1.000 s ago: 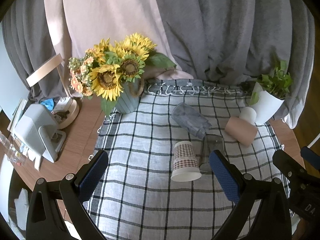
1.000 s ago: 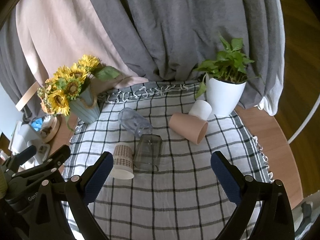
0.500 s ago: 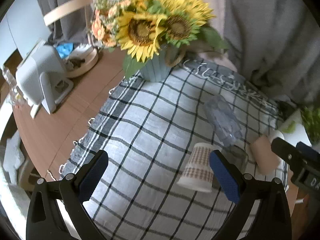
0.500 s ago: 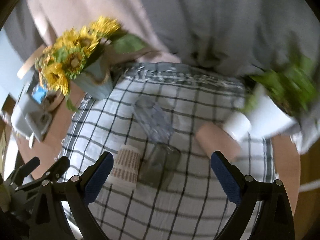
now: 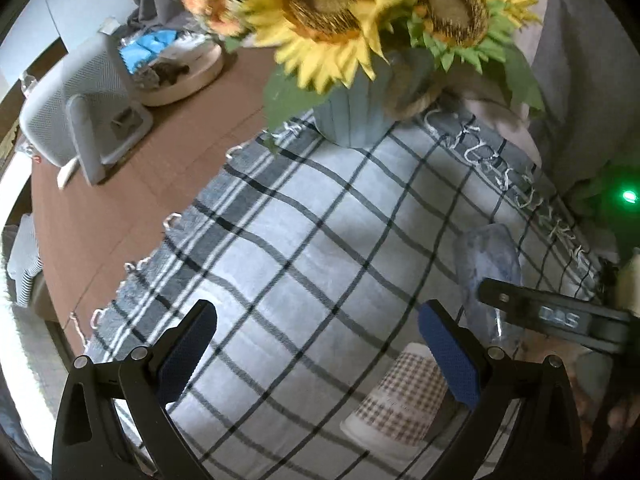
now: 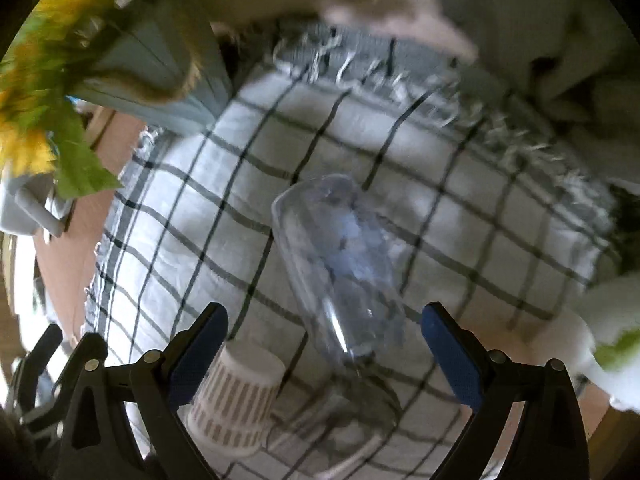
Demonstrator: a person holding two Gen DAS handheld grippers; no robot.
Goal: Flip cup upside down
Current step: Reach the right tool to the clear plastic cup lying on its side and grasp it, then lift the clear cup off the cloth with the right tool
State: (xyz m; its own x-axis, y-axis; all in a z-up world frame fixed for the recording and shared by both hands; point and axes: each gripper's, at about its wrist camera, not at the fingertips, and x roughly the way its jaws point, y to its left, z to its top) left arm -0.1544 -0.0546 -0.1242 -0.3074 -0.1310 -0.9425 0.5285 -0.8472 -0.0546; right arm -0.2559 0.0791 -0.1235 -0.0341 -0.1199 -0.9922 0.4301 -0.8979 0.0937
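A clear bluish plastic cup [image 6: 340, 264] lies on its side on the checked cloth [image 6: 224, 200], just ahead of and between the open fingers of my right gripper [image 6: 324, 348]. It also shows at the right of the left wrist view [image 5: 488, 264], partly behind the right gripper's finger. A checked paper cup [image 6: 236, 400] stands upside down near the right gripper's left finger; in the left wrist view [image 5: 400, 404] it is by my right finger. A clear glass [image 6: 352, 412] stands beside it. My left gripper [image 5: 316, 348] is open and empty over the cloth.
A blue vase of sunflowers [image 5: 356, 116] stands at the cloth's far left corner. A white speaker-like device [image 5: 80, 108] and a round tray [image 5: 184, 72] sit on the bare wood [image 5: 120, 200] at left. A white pot [image 6: 600, 320] is at right.
Both grippers moved forward and down toward the cloth. The lying clear cup now sits between the right gripper's fingers. The left view swung toward the sunflowers.
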